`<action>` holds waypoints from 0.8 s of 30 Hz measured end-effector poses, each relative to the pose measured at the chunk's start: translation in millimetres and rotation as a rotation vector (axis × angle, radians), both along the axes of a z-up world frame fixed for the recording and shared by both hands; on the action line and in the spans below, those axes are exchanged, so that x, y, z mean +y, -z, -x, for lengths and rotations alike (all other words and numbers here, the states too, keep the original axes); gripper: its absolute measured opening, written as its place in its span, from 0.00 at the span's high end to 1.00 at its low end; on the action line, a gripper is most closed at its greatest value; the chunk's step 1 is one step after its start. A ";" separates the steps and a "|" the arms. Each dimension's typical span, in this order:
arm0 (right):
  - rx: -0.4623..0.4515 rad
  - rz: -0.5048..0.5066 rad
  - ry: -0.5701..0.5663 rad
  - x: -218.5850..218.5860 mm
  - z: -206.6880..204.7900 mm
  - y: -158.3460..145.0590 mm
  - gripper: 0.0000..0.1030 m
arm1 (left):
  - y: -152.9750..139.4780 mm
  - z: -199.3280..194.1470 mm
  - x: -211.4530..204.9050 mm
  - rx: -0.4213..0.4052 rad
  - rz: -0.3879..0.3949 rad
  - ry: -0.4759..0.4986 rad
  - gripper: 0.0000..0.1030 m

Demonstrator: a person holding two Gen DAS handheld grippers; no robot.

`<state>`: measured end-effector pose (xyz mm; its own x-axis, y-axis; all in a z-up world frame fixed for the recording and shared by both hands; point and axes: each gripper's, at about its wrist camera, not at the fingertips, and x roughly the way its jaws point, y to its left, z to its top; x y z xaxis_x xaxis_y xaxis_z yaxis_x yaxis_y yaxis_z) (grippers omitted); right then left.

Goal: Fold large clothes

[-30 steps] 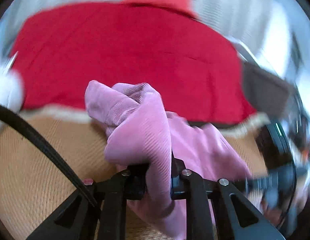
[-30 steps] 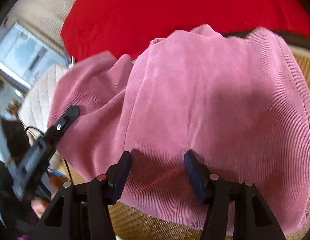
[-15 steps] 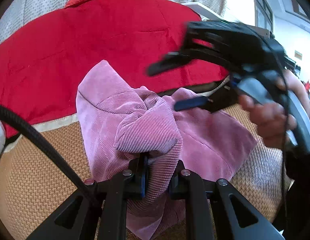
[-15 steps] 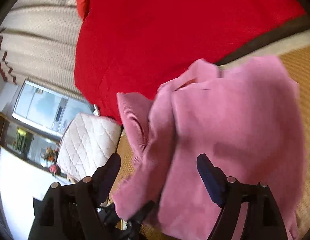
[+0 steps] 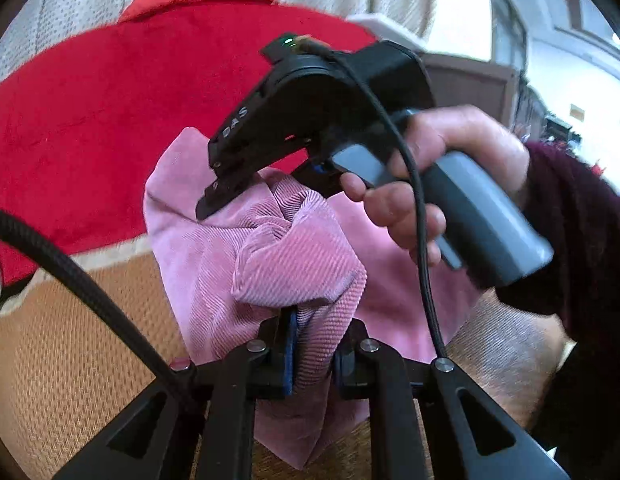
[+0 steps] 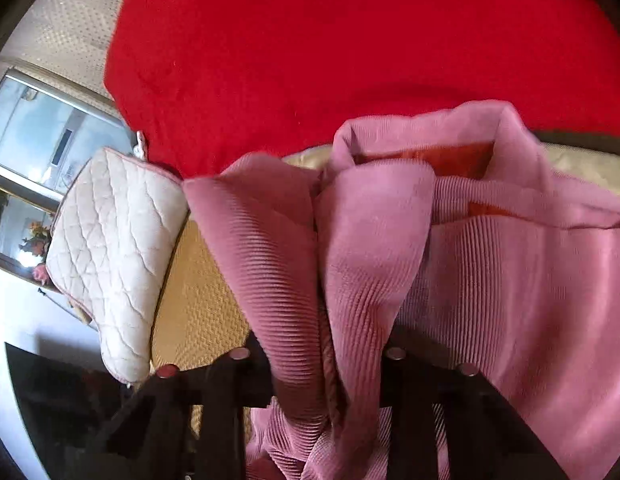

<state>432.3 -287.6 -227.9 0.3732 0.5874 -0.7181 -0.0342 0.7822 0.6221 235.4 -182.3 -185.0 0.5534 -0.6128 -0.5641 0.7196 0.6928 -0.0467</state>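
Observation:
A pink corduroy garment (image 5: 277, 256) lies bunched on a woven tan mat (image 5: 69, 344). My left gripper (image 5: 312, 354) is shut on a thick fold of it near the bottom of the left wrist view. My right gripper (image 5: 225, 196), held in a hand, reaches down onto the garment's top fold from the right. In the right wrist view the same garment (image 6: 490, 280) fills the frame, and folds of it hang between the fingers of my right gripper (image 6: 330, 364), whose jaws are close together around the cloth. Its fingertips are hidden by fabric.
A red blanket (image 5: 109, 112) covers the bed behind the mat and also shows in the right wrist view (image 6: 330, 48). A white quilted cushion (image 6: 109, 248) lies left of the garment. A black cable (image 5: 89, 288) crosses the left wrist view.
My right gripper has swung in over the garment and closed onto a fold near its collar. My left gripper has kept its hold on the same fold.

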 end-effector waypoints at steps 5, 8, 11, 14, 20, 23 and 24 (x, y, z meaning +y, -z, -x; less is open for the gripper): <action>-0.214 -0.001 0.087 -33.1 53.3 -60.2 0.78 | -42.9 29.3 -26.4 -0.073 0.132 0.152 0.86; -0.312 0.007 0.167 -77.5 89.1 -84.8 0.79 | -41.9 34.0 -62.9 -0.036 0.163 0.256 0.85; -0.294 0.041 0.284 -133.0 108.3 -68.7 0.79 | -25.2 23.5 -84.8 0.094 0.180 0.320 0.85; -0.183 0.022 0.337 -165.8 106.0 -14.6 0.79 | -40.9 16.8 -60.6 0.079 0.208 0.365 0.78; -0.093 -0.056 0.376 -183.2 96.9 46.1 0.79 | -32.2 -28.3 -27.3 0.140 0.191 0.152 0.70; -0.115 -0.053 0.371 -189.5 100.6 42.8 0.79 | 13.8 -25.4 -72.7 0.179 -0.008 0.172 0.78; -0.111 -0.046 0.369 -186.2 100.2 43.8 0.79 | 20.2 -29.5 -78.0 0.184 -0.034 0.170 0.78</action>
<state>332.1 -473.8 -271.7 0.6399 0.4295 -0.6372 0.1751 0.7259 0.6651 264.9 -260.3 -205.2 0.3304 -0.6674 -0.6674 0.8074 0.5660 -0.1664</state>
